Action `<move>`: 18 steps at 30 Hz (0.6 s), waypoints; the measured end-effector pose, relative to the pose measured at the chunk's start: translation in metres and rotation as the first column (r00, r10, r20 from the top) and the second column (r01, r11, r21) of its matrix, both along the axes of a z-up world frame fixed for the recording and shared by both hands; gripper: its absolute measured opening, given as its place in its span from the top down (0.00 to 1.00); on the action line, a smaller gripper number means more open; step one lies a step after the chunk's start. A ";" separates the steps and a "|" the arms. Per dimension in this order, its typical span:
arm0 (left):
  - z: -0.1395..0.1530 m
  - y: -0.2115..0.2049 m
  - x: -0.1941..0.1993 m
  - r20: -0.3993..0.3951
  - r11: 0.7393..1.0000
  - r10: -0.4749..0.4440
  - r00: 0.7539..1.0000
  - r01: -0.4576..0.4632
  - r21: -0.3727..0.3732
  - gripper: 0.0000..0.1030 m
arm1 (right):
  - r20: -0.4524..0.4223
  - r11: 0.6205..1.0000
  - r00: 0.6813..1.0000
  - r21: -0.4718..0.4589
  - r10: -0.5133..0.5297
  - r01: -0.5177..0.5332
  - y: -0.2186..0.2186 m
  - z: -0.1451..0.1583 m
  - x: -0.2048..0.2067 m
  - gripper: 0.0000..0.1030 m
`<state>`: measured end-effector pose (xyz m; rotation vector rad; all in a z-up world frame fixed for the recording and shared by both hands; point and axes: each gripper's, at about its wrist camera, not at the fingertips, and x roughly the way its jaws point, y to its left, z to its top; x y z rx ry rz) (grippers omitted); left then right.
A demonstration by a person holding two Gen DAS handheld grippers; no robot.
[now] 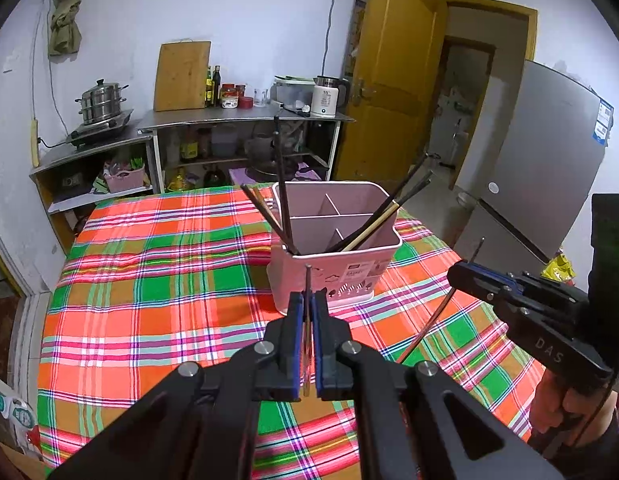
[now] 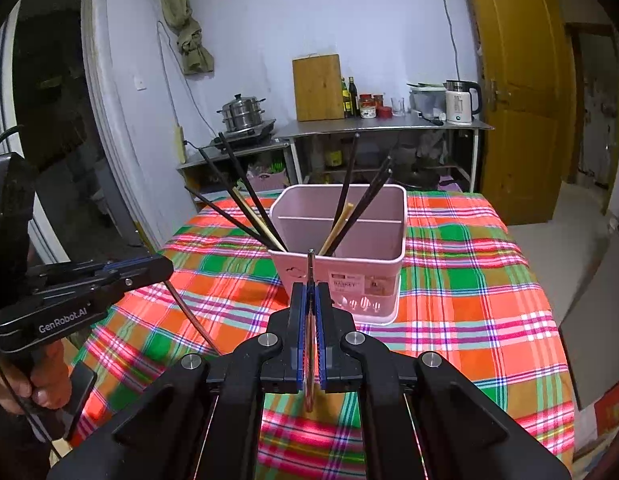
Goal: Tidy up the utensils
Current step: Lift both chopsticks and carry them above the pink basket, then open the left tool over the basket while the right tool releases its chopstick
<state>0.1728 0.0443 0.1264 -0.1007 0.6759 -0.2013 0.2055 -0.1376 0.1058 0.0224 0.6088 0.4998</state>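
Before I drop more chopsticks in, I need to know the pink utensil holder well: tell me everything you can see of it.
The pink utensil holder looks like smooth plastic, a rounded rectangular tub with thin inner dividers forming several compartments. Its front carries a label and white cut-out shapes near the base, which seems to sit in a matching drip tray. It stands upright on the plaid tablecloth. Dark and pale chopsticks lean out of it, some left, some right. Neither tool touches it.
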 end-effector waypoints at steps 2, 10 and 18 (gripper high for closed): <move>0.002 -0.001 0.003 -0.004 1.000 -0.005 1.000 0.005 -0.005 0.95 | 0.009 1.000 1.000 0.005 0.001 -0.001 0.000 0.003 0.002 0.96; 0.029 -0.008 0.022 0.037 1.000 -0.016 0.999 0.016 -0.004 0.95 | 0.065 0.999 0.998 0.034 0.010 -0.012 0.006 0.022 0.014 0.96; 0.071 -0.013 0.049 0.121 1.000 -0.010 0.993 0.011 -0.001 0.95 | 0.160 0.997 0.987 0.077 -0.003 -0.009 0.012 0.061 0.036 0.96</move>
